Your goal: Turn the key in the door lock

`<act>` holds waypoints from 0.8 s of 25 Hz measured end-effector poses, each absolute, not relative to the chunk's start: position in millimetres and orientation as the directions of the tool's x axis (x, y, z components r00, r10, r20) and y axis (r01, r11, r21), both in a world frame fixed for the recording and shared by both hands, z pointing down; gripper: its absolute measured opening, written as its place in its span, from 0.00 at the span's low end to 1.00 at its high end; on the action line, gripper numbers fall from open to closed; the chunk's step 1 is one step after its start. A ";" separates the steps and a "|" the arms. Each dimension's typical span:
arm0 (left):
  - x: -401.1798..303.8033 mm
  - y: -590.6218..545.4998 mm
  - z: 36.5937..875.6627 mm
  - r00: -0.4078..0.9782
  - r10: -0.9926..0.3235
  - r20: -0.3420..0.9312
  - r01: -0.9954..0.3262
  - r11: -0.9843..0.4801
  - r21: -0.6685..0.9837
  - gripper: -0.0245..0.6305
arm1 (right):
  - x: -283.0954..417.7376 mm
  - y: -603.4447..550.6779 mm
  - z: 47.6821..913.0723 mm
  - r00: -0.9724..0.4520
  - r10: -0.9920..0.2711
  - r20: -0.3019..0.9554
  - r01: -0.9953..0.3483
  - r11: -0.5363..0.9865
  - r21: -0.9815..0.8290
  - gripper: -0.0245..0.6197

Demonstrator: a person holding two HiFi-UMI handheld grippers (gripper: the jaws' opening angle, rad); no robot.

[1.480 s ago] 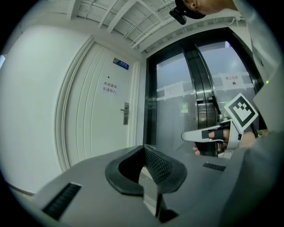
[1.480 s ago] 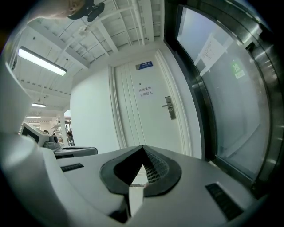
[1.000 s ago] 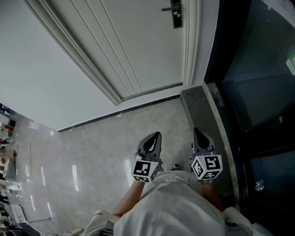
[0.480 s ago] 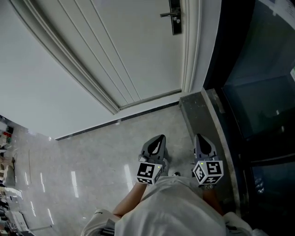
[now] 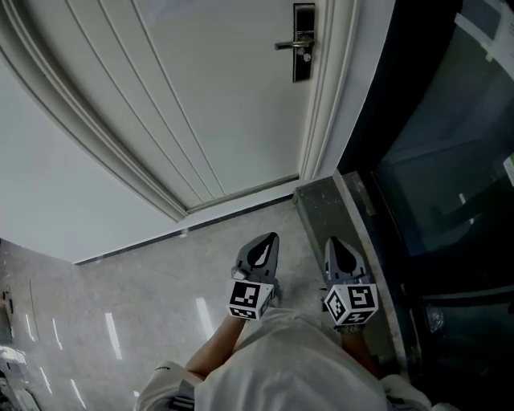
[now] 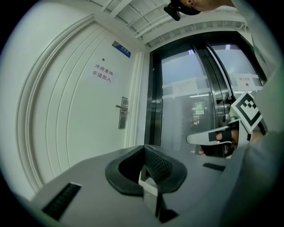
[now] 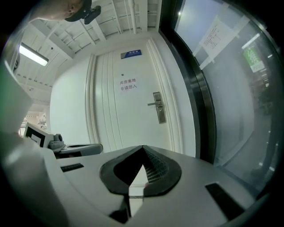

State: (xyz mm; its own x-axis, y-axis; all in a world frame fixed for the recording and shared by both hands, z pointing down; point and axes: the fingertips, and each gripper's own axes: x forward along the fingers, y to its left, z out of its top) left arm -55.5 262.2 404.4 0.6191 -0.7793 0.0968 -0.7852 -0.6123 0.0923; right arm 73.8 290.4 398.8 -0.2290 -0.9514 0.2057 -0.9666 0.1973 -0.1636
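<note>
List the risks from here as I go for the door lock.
1. The left gripper and right gripper both have shut, empty fingers; one likely must open before the lock plate.
2. The lever handle juts out beside the plate and could get bumped.
3. The stone sill lies close on the right; a foot might catch it.

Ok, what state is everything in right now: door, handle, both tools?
door: closed in its frame.
door handle: level, nothing touching it.
left tool: jaws together, empty, away from the door.
right tool: jaws together, empty, away from the door.
</note>
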 end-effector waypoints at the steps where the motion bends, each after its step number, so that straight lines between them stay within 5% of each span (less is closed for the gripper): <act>1: -56.7 252.5 403.2 0.627 -0.773 0.094 -0.779 -0.620 0.096 0.05 | 72.3 283.2 397.8 -0.217 -0.954 0.206 -0.969 0.185 -0.162 0.03; 20: -72.5 142.9 410.6 0.680 -0.726 0.102 -0.733 -0.671 0.112 0.05 | 60.0 186.1 401.7 -0.124 -0.967 0.222 -0.987 0.097 -0.131 0.03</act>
